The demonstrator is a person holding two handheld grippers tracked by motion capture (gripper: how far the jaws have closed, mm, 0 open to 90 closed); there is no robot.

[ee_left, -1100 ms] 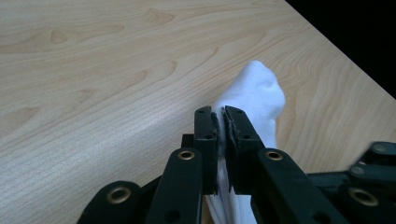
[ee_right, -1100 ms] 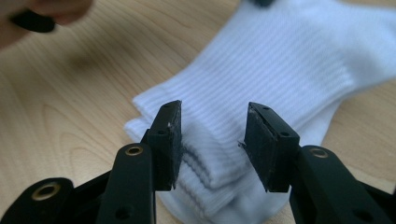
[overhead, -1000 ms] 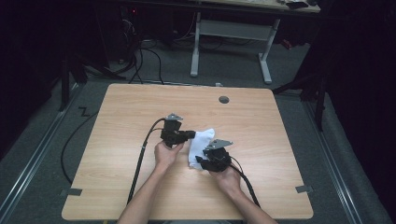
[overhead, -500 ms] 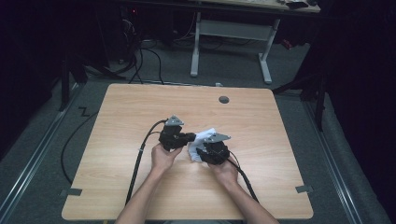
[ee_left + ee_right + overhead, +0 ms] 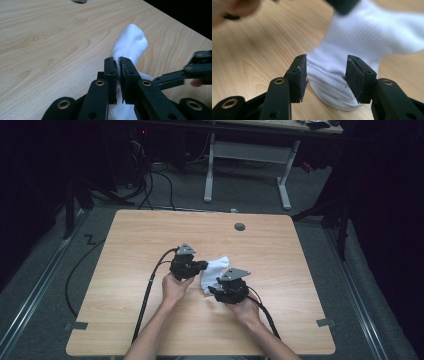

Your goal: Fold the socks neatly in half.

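Note:
A white sock (image 5: 216, 267) lies on the wooden table (image 5: 145, 235), near its middle. My left gripper (image 5: 204, 265) reaches it from the left. In the left gripper view its jaws are shut on a fold of the sock (image 5: 131, 43), left gripper (image 5: 118, 67). My right gripper (image 5: 212, 290) sits at the sock's near right side. Its jaws have just been opening. In the right gripper view the sock's ribbed cuff (image 5: 325, 67) lies between the spread pads (image 5: 300, 75), which do not press on it, right gripper (image 5: 325, 75).
A round dark cable hole (image 5: 240, 226) sits near the table's far edge. Black cables (image 5: 150, 285) trail from both grippers toward the near edge. A white desk frame (image 5: 245, 155) stands on the floor beyond the table.
The right gripper moved slightly toward the sock and back, and its jaws spread wider. The sock looks more bunched than a second ago. The left gripper has kept still.

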